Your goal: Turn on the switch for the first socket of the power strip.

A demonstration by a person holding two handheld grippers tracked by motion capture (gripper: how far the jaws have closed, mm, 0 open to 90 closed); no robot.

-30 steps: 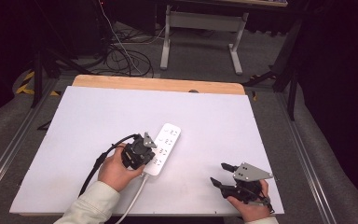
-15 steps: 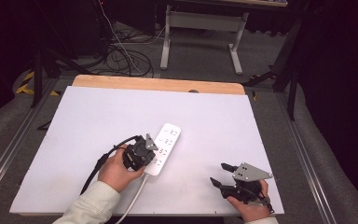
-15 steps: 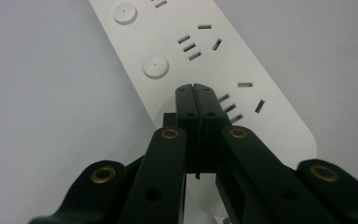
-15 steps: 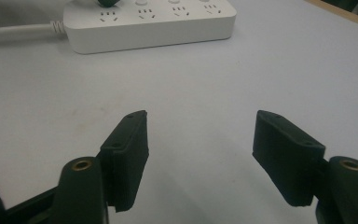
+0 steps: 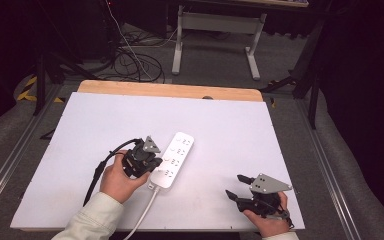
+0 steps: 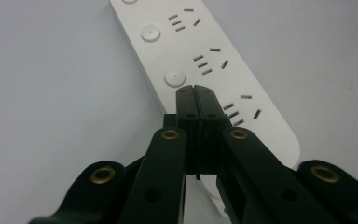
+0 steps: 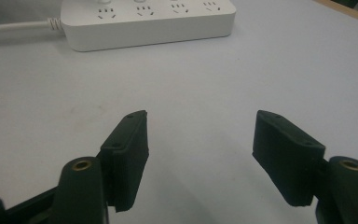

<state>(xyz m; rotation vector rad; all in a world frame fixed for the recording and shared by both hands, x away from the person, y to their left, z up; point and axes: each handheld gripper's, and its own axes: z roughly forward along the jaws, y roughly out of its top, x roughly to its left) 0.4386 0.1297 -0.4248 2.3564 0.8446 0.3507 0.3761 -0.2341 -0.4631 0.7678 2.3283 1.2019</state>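
- Your left claw (image 6: 194,88) is closed tight, its two black jaws pressed flat together with nothing between them, tips poised over the long white plastic power strip (image 5: 172,160), just beside one of its round white switch buttons (image 6: 175,77).
- That reads as the button-pressing step: the closed tips serve as a poking finger. The next move calls for a short nudge onto the button's centre and a straight press down, without pushing the strip sideways.
- The strip lies slantwise near the middle of the white-topped counter (image 5: 70,150), its white cord (image 5: 142,215) trailing off the near edge next to your left sleeve; keep your forearm from dragging it.
- Bare counter lies on both sides of the strip, so you have room to steady it.
- Your right claw (image 7: 200,135) is open, jaws wide apart and empty, resting low by the near right corner, well apart from the strip. Mind the counter's edge just behind that hand.
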